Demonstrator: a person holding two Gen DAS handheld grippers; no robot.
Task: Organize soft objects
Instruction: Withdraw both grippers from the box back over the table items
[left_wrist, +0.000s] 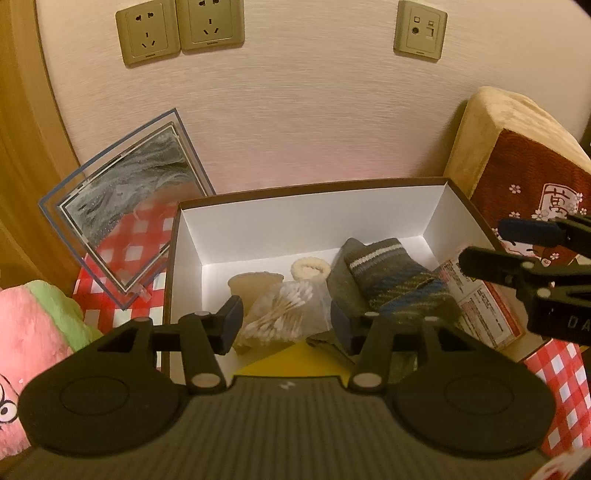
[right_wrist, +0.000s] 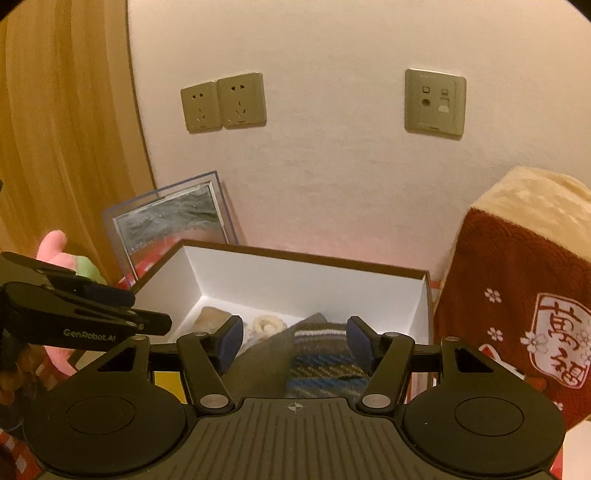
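Mid-sort, by the look of it: white-walled cardboard box (left_wrist: 436, 206) at frame centre already holding 2 knitted grey striped socks (left_wrist: 391, 273) at lower right, a fuzzy cream hair tie (left_wrist: 308, 267) mid-floor, and a crinkly clear bag of cotton swabs (left_wrist: 280, 314) lower centre. Left gripper (left_wrist: 286, 325) and right gripper (right_wrist: 293, 345) both hovering above the box, jaws spread wide, pinching nothing. Probably next: fetching another soft piece, perhaps the fluffy pink-and-green plush (left_wrist: 33, 332) at lower left, calling for a gentle squeeze on yielding pile.
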